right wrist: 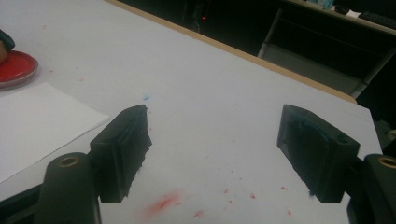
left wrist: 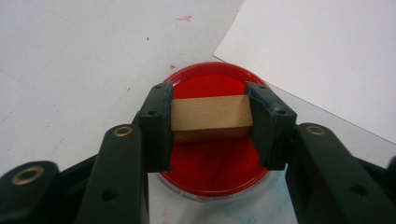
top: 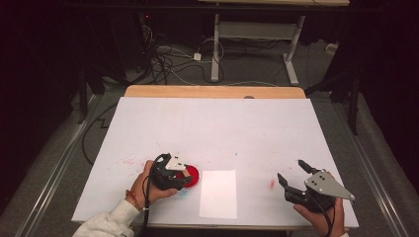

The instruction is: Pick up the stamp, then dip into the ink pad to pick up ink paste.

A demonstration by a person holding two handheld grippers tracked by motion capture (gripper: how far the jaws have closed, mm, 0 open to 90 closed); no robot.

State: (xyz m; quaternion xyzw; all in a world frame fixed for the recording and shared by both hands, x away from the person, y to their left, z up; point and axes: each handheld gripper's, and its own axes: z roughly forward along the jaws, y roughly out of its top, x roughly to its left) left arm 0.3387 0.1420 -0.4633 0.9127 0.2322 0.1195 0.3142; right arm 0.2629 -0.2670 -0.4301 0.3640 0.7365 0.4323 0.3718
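Hidden: where the left tongs (left wrist: 211,119) pinch the wooden block (left wrist: 211,117), both ends of the block sit under the black pads, and from the high view the block cannot be made out under the hand.
Cut off: the sheet of paper (left wrist: 322,51) runs off the edge in the left gripper view.
Block: plain light wood, smooth, a short bar with flat sides, held right over the red dish (left wrist: 212,154).
Dish: round, shiny, red inside with a clear rim, on the table (top: 212,128) just left of the paper.
Table: white flat top, wood strip at the far edge, small red and blue smudges.
Right tongs (right wrist: 224,154): spread wide, nothing between them, above a red smudge (right wrist: 163,203).
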